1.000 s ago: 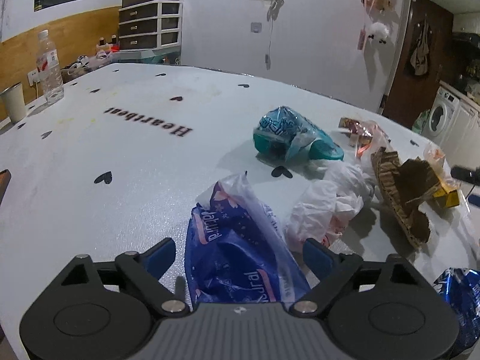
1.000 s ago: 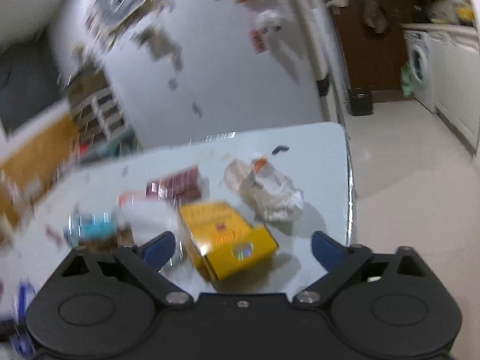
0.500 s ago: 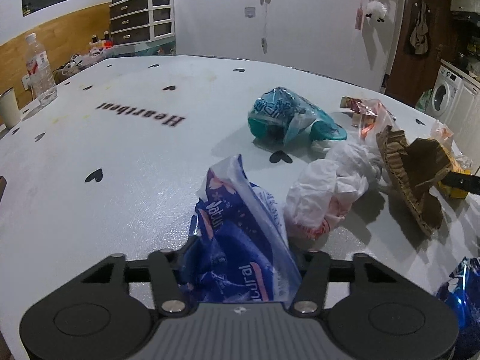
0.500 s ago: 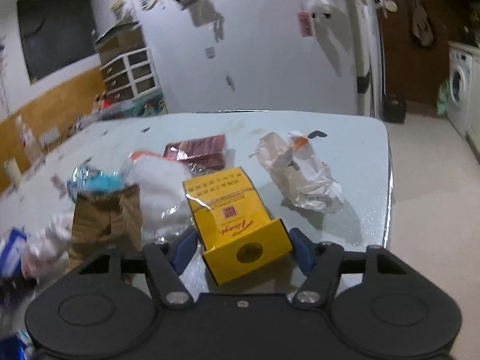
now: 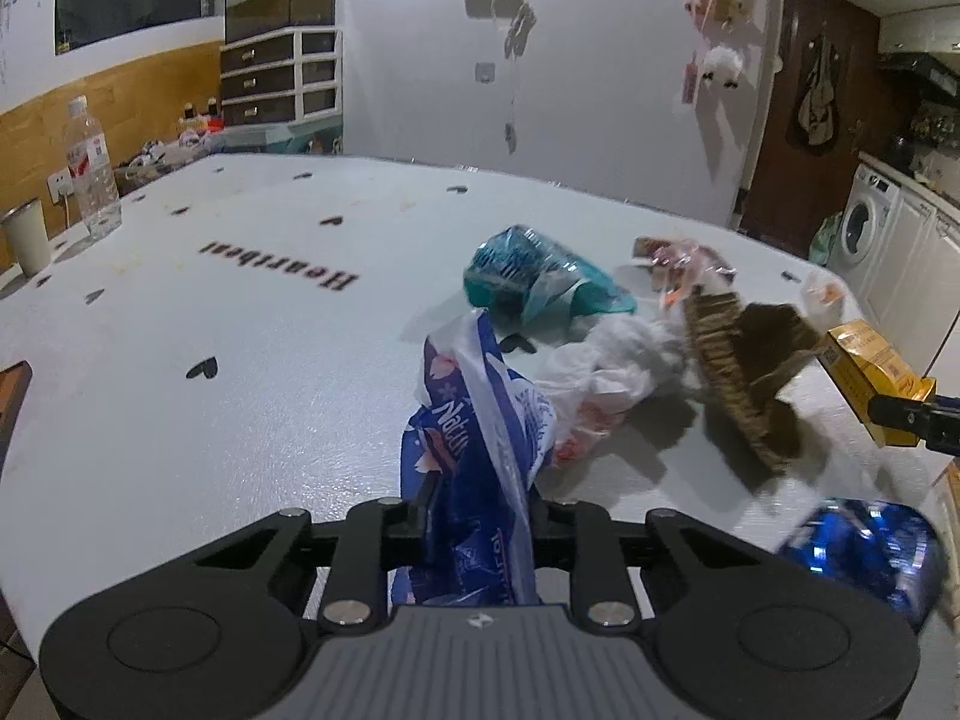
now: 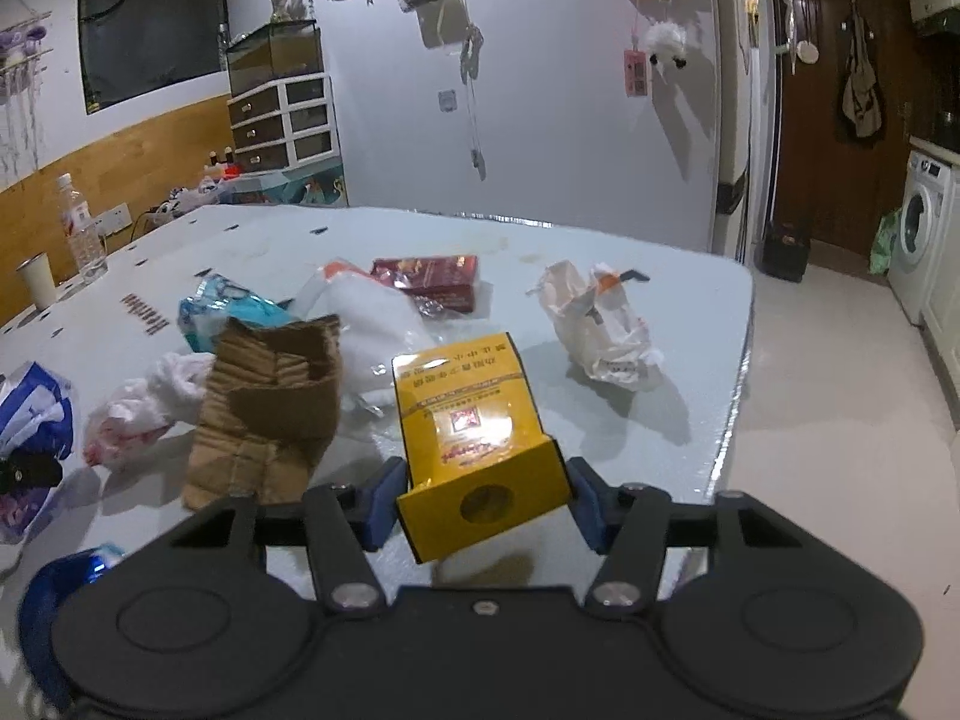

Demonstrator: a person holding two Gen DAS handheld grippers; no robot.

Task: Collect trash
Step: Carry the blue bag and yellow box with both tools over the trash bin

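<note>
My left gripper (image 5: pixel 477 519) is shut on a blue and white plastic wrapper (image 5: pixel 474 414) and holds it just above the pale table (image 5: pixel 240 312). My right gripper (image 6: pixel 483 501) is shut on a yellow carton (image 6: pixel 468 414), lifted a little off the table; the carton also shows at the right of the left wrist view (image 5: pixel 873 372). Between them lie a torn piece of cardboard (image 6: pixel 270 402), crumpled white plastic (image 5: pixel 612 360), a teal wrapper (image 5: pixel 528 276), a red packet (image 6: pixel 429 279) and a crumpled white paper bag (image 6: pixel 600 324).
A shiny blue wrapper (image 5: pixel 864 546) lies near the front right edge. A water bottle (image 5: pixel 90 171) and a cup (image 5: pixel 27 234) stand at the far left edge. The table's right edge (image 6: pixel 735 396) drops to the floor. A washing machine (image 6: pixel 921 228) stands beyond.
Both grippers closed from open: the left on the blue and white wrapper, the right on the yellow carton. Both have since lifted their loads slightly.
</note>
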